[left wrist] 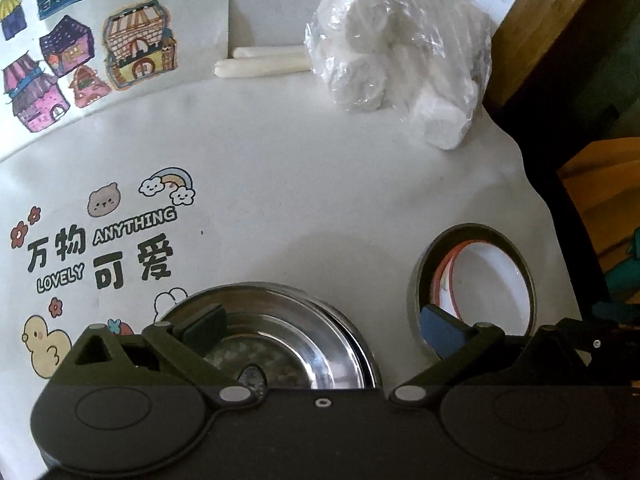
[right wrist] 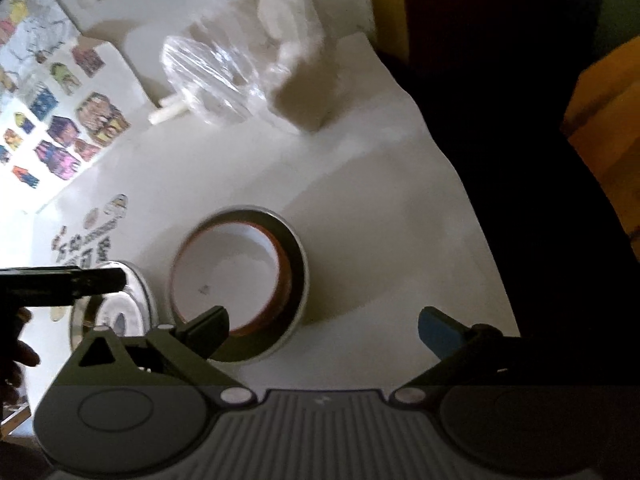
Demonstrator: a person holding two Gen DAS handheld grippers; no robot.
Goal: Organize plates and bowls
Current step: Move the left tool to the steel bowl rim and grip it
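A stack of shiny steel plates (left wrist: 280, 344) lies on the white table, under my left gripper (left wrist: 324, 328), which is open and empty above it. To its right stands a steel bowl (left wrist: 520, 264) holding a white bowl with an orange rim (left wrist: 488, 280). In the right wrist view the same nested bowls (right wrist: 298, 256) with the white bowl (right wrist: 228, 276) sit ahead and left of my right gripper (right wrist: 324, 328), which is open and empty. The steel plates (right wrist: 132, 308) show at the left, with the left gripper (right wrist: 60, 284) over them.
A clear plastic bag of white rolls (left wrist: 404, 56) and two white sticks (left wrist: 264, 62) lie at the back of the table. Cartoon stickers (left wrist: 108, 236) mark the tabletop. The table edge (left wrist: 548, 200) drops off at the right, beside a wooden piece (left wrist: 552, 20).
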